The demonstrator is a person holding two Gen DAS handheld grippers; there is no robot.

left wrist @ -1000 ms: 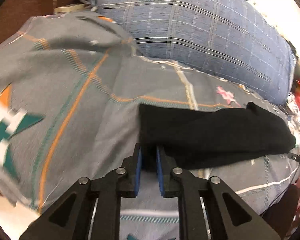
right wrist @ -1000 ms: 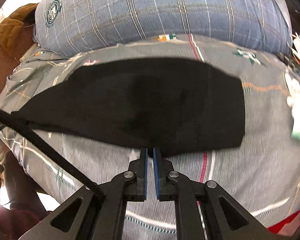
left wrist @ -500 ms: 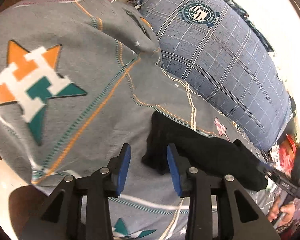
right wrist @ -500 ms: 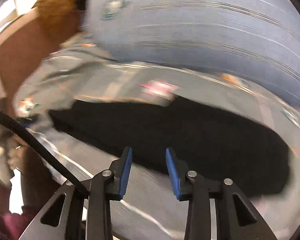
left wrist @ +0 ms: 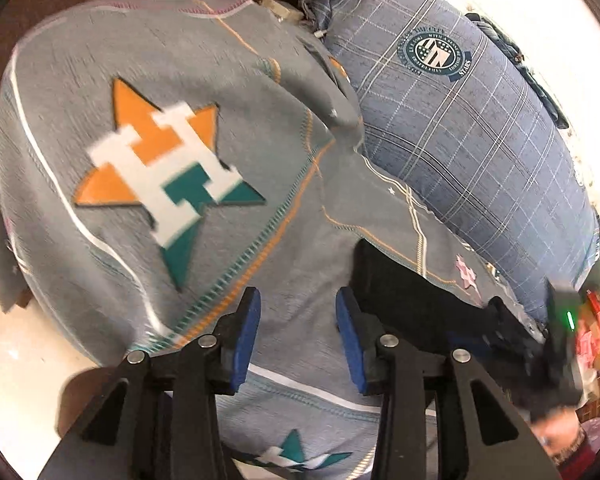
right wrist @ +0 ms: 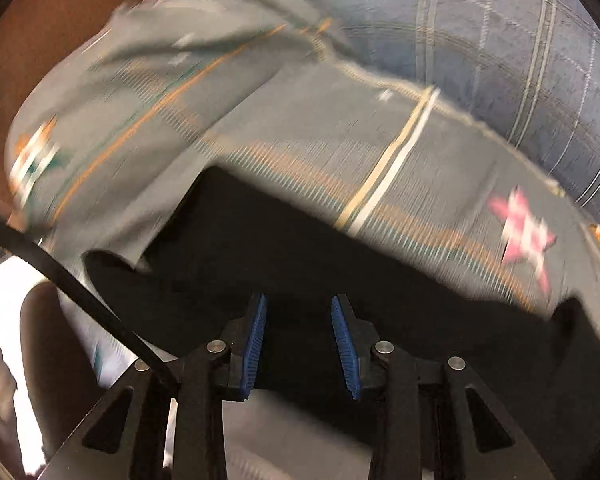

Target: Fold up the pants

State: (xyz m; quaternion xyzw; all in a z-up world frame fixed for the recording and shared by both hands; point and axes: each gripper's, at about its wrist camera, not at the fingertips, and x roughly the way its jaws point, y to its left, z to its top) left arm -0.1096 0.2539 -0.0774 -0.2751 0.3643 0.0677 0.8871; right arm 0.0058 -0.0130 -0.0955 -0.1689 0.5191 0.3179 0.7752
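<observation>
The black pants (left wrist: 412,296) lie folded in a long strip on a grey bedspread (left wrist: 220,60) with star logos. In the left wrist view they stretch off to the right of my left gripper (left wrist: 297,300). Its jaws are opening, with only bedspread showing between the blue pads (left wrist: 246,332). In the right wrist view, blurred by motion, my right gripper (right wrist: 300,304) hangs open over the pants (right wrist: 260,248). Black cloth shows between and beneath its pads, which stand apart from it.
A big blue plaid pillow (left wrist: 460,128) lies along the far side of the bed. A blurred black device with a green light (left wrist: 566,320) hovers over the pants' far end. A black cable (right wrist: 80,288) crosses the right view's lower left, with pale floor (left wrist: 16,344) beyond the bed's edge.
Both grippers let go of the pants' edge and opened. The left one swung left off the pants onto bare bedspread. The right one swept along the pants and rolled.
</observation>
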